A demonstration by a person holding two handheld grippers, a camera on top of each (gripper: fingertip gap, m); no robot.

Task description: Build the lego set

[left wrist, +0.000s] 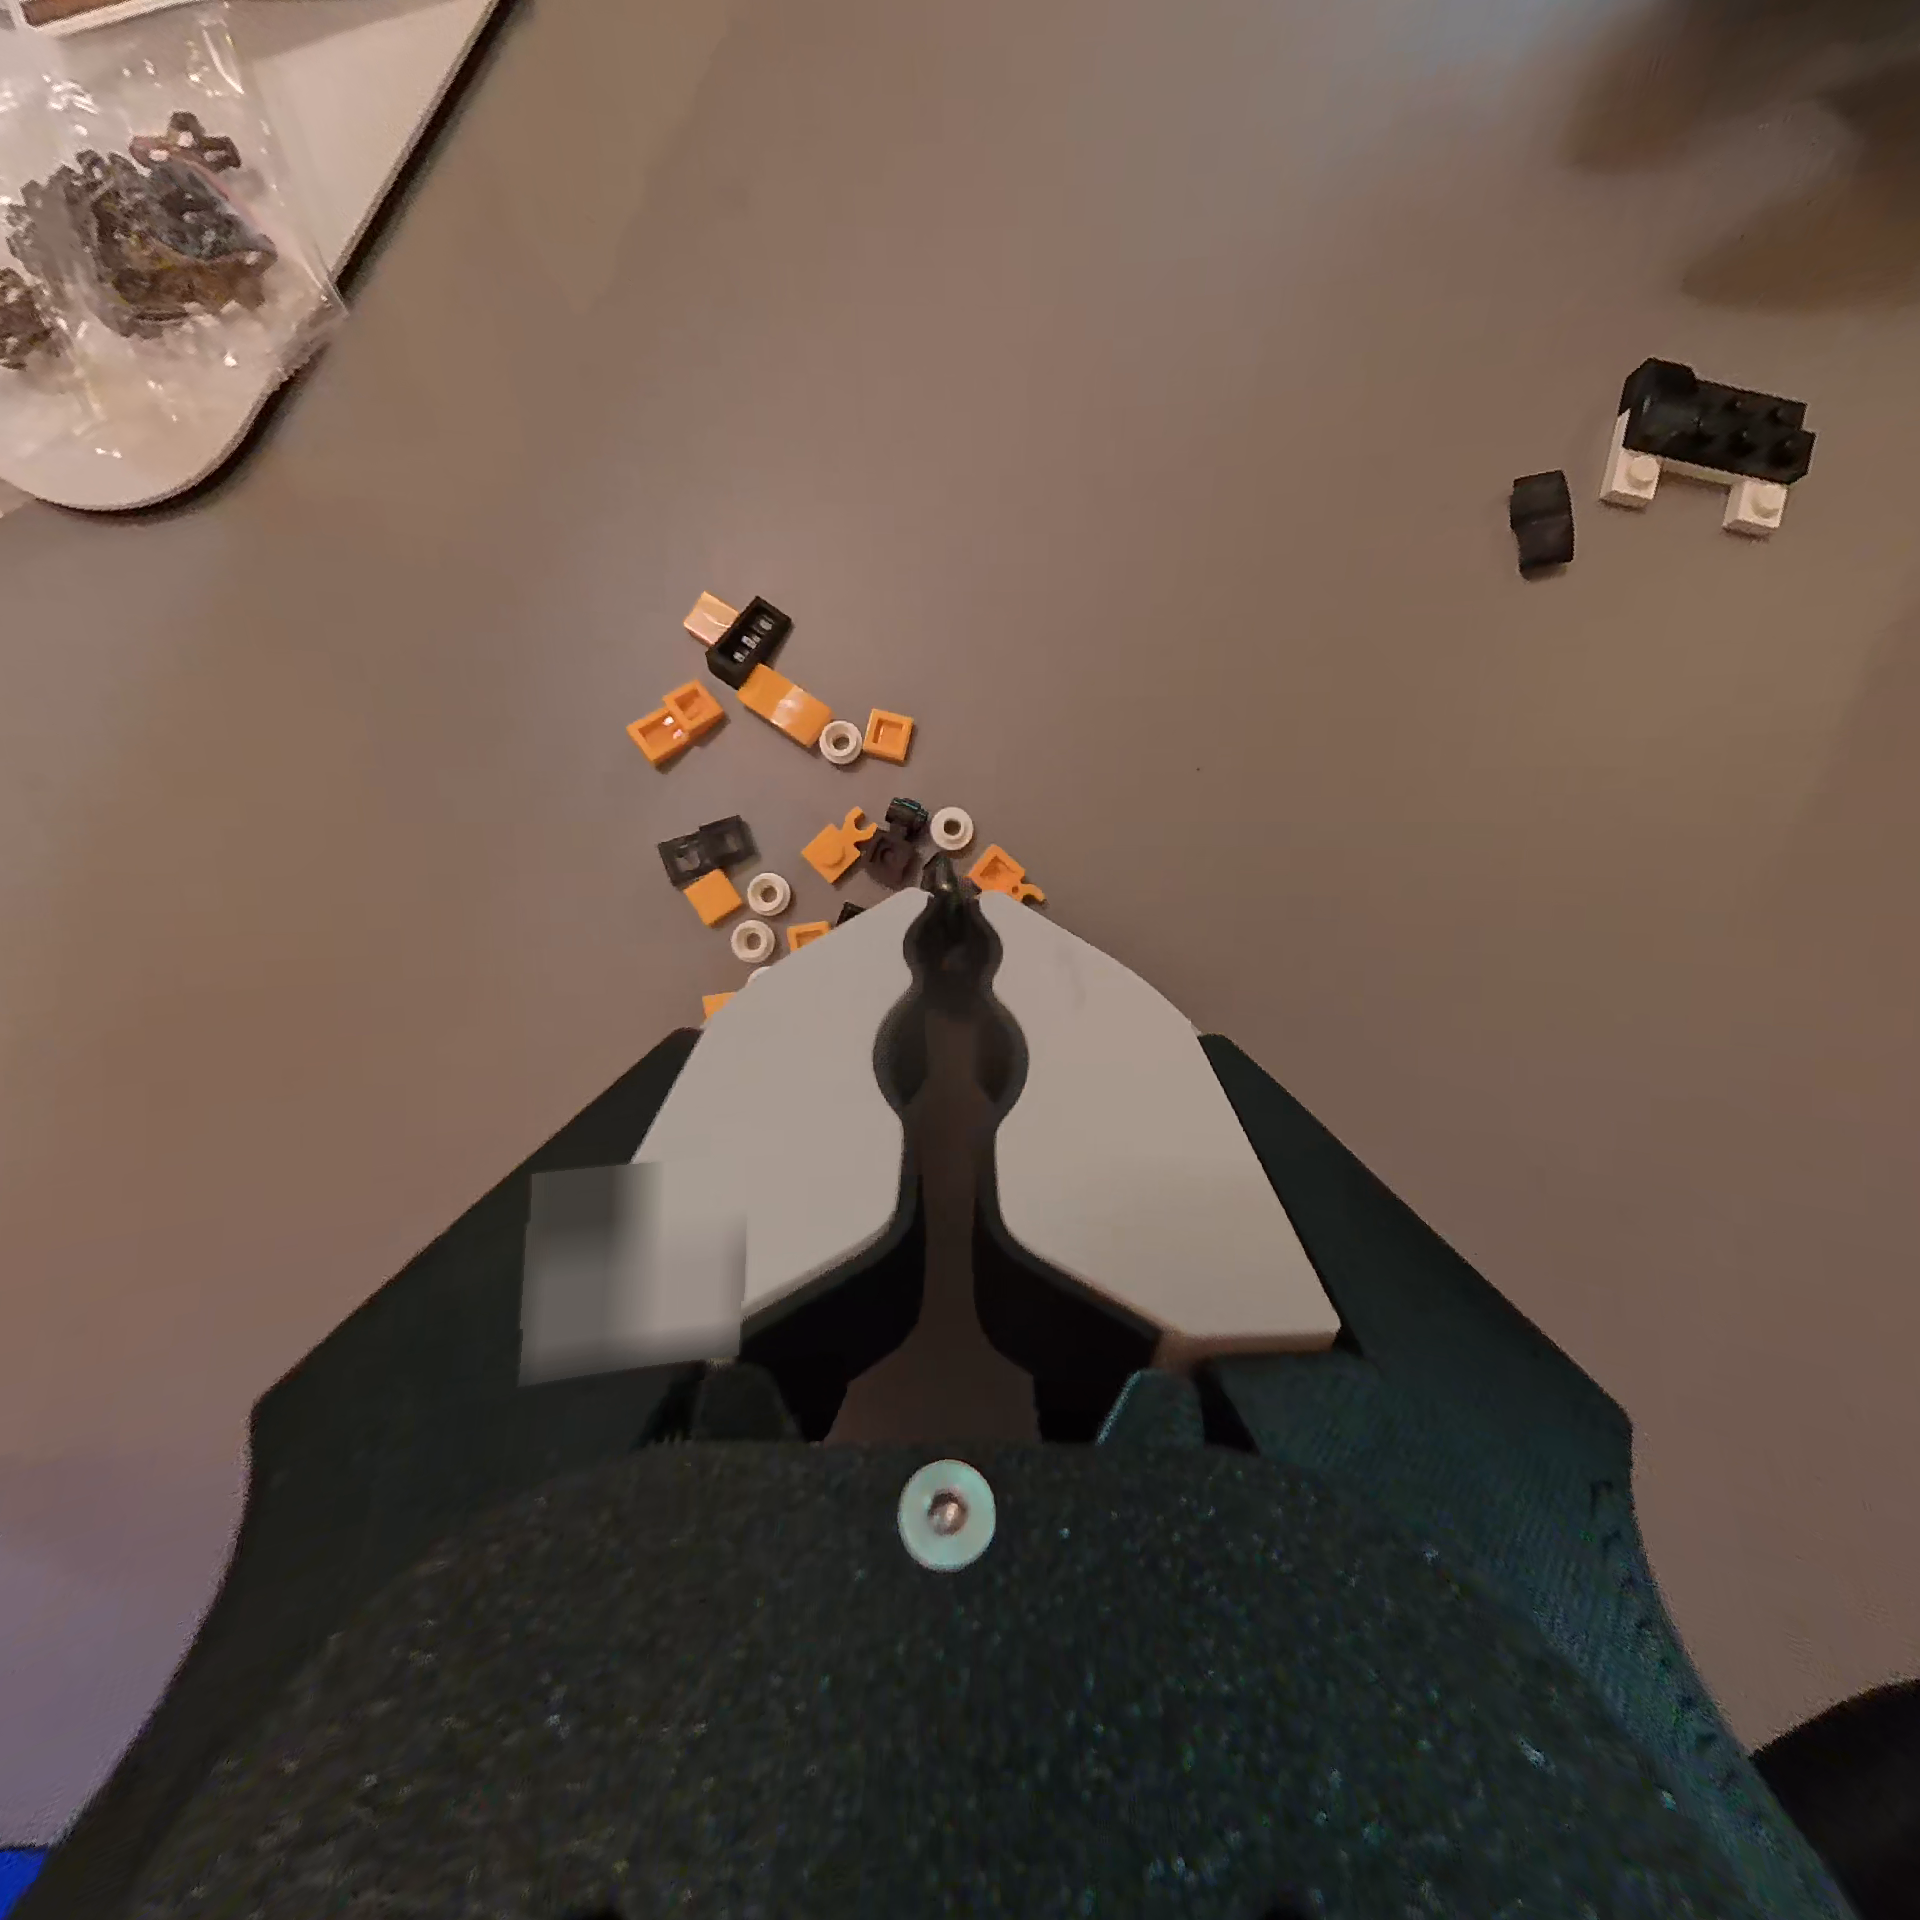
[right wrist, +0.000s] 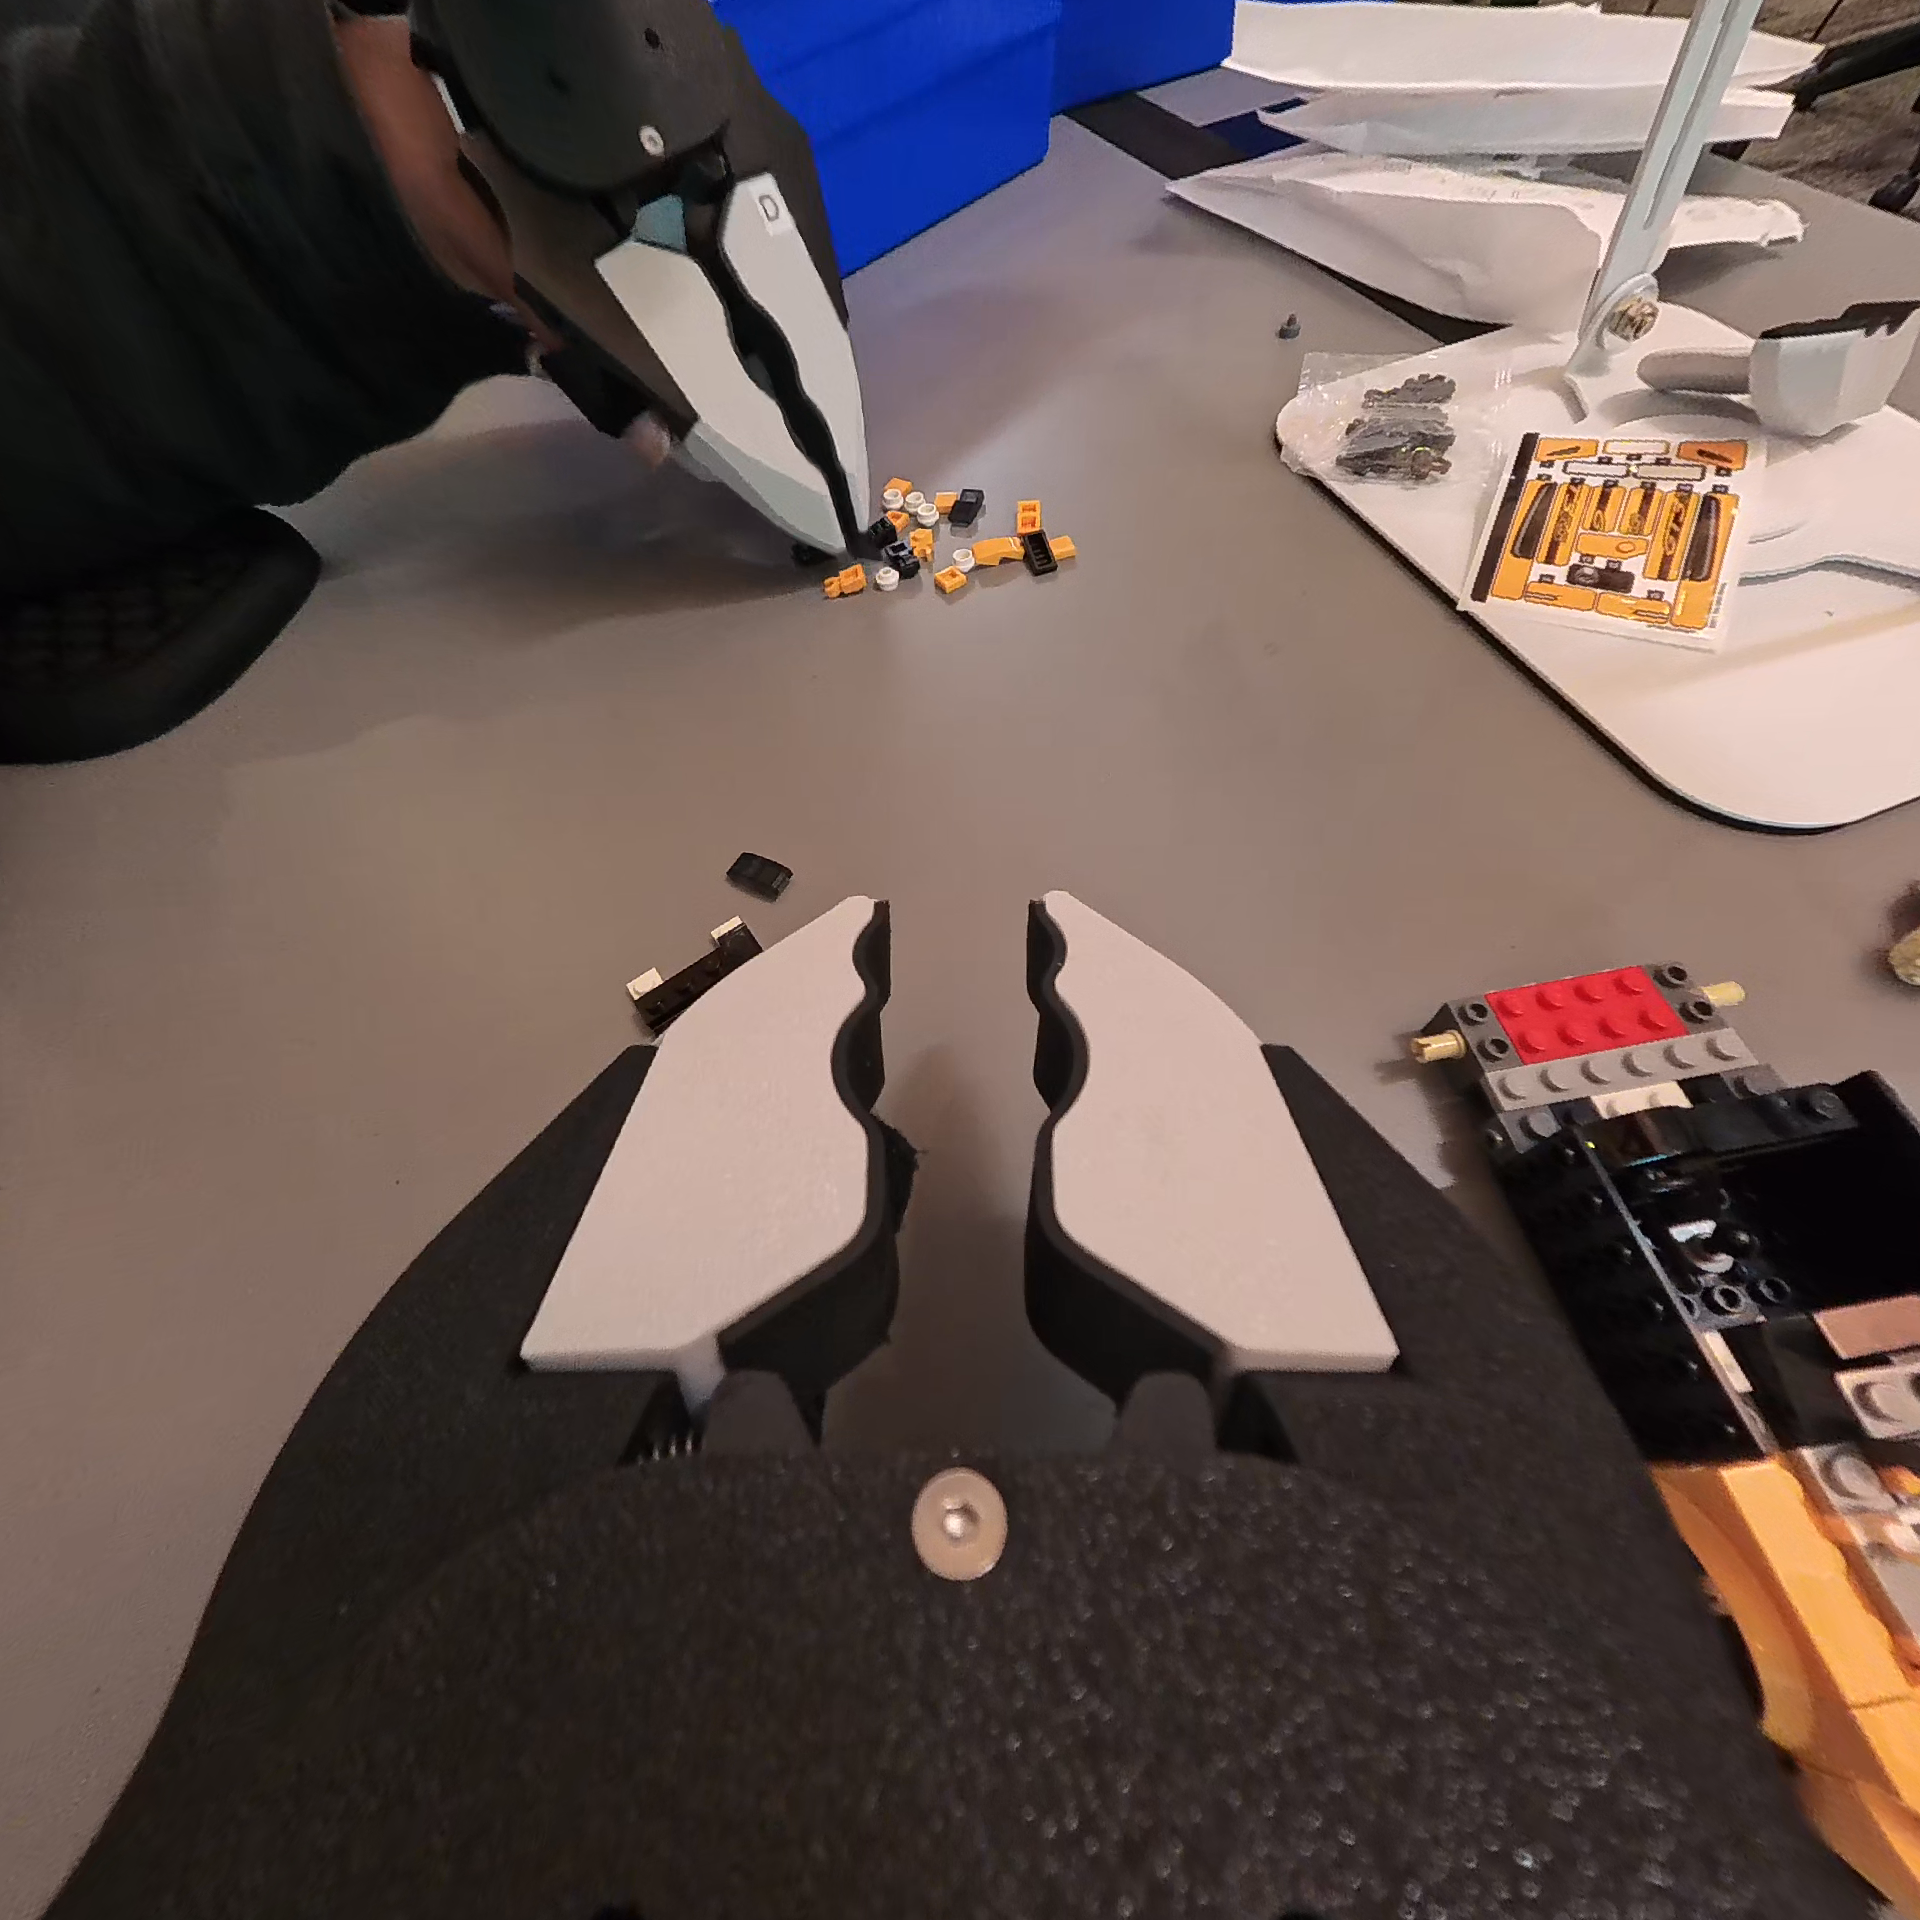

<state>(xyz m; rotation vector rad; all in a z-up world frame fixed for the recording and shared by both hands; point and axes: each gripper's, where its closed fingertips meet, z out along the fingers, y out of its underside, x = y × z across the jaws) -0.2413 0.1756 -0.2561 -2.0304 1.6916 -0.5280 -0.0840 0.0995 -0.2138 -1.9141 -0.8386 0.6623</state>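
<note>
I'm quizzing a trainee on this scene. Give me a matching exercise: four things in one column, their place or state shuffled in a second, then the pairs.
Things:
1. left gripper
2. right gripper
3. sticker sheet
4. red brick

Places or states:
A. on the half-built car
B. open and empty above the table
C. lying on the white board
D. tips shut, down in the pile of small orange, black and white pieces

Pairs: 1-D, 2-B, 3-C, 4-A
</note>
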